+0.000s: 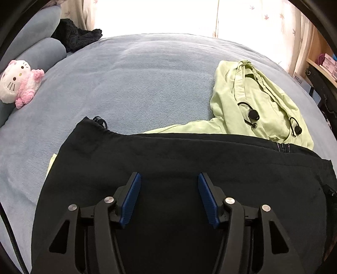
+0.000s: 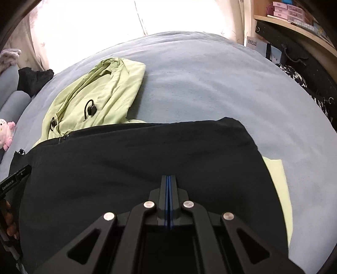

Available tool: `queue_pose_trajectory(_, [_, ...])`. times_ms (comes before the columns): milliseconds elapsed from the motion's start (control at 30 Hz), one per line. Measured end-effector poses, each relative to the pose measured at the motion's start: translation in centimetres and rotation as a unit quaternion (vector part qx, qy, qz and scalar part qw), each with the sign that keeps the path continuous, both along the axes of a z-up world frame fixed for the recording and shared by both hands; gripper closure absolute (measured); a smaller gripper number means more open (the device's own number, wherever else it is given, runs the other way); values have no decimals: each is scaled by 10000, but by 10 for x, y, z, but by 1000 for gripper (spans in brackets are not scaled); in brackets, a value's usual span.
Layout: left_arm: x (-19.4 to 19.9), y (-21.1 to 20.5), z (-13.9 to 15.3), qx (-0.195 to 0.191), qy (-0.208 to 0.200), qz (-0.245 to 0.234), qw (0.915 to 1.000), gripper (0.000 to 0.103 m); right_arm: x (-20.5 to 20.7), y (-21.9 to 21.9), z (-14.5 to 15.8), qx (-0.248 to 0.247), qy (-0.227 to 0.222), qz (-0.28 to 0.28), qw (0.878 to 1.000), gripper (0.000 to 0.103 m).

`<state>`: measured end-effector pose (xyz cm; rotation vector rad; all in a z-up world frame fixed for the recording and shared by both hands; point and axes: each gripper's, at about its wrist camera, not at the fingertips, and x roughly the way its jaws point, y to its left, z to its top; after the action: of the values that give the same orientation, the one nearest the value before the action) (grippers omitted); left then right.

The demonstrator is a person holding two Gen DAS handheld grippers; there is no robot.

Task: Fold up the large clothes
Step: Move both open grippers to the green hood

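A black garment (image 1: pixel 168 156) lies spread flat on the blue bed, on top of a light green hooded jacket (image 1: pixel 252 99) whose hood with black toggles sticks out beyond it. My left gripper (image 1: pixel 169 179) is open, its blue pads apart just above the black cloth, holding nothing. In the right wrist view the black garment (image 2: pixel 137 156) fills the foreground with the green jacket (image 2: pixel 99 92) behind at the left and a green edge at the right. My right gripper (image 2: pixel 169 179) is shut with pads pressed together over the black cloth; no cloth shows between them.
A pink and white plush cat (image 1: pixel 19 82) sits at the bed's left edge by blue pillows (image 1: pixel 40 50). A dark knitted item (image 1: pixel 78 35) lies at the far left corner. A wooden shelf with boxes (image 2: pixel 294 12) stands to the right. Curtains hang behind the bed.
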<state>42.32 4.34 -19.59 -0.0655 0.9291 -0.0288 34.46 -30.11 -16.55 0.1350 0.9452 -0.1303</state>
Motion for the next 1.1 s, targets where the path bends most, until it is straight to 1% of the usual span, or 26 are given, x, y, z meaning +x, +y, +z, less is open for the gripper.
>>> queue_pose_trajectory(33, [0,0,0,29,12,10,10000,45,0,2,0,-108,20,-17,9999,100])
queue_pose_trajectory(100, [1,1,0,67,46,34,10000,40,4,10,-1,-207,47,-13,9998,100])
queue_pose_trajectory(200, [2,3,2,123,122,53,9998,34,5,10,0,-190,117,-48,9997,100])
queue_pose_trajectory(367, [3,6,11,174,400,61,9990,34,10,10,4,-135,357,-65,9992,99])
queue_pose_trajectory(433, [1,6,18,170,442,26,9989,34,8,10,9,-107,426,-43,9990,99])
queue_pose_trajectory(600, [-12,3,48,248,269,-211,9991,33,0,11,20,207,614,45,9979,99])
queue_pose_trajectory(633, [-14,2,56,237,207,-297,9991,32,-1,12,23,202,629,72,9978,97])
queue_pose_trajectory(700, [-19,1,69,251,71,-403,9988,24,-2,15,30,185,639,148,9977,92])
queue_pose_trajectory(767, [-21,-1,82,305,-67,-493,9983,20,0,17,37,185,615,211,9977,81])
queue_pose_trajectory(800, [-21,-2,86,323,-93,-531,9980,19,1,18,42,177,593,257,9978,78])
queue_pose_trajectory(867, [-14,-1,95,468,-106,-610,9970,19,7,22,52,135,530,337,9979,61])
queue_pose_trajectory(967, [1,-4,101,681,-21,-692,9953,19,22,28,72,40,383,480,9981,59])
queue_pose_trajectory(1033, [20,-5,105,747,87,-721,9946,19,37,30,84,1,306,540,9981,58])
queue_pose_trajectory(1100, [37,-6,107,768,136,-751,9941,19,59,30,95,63,271,557,9981,58])
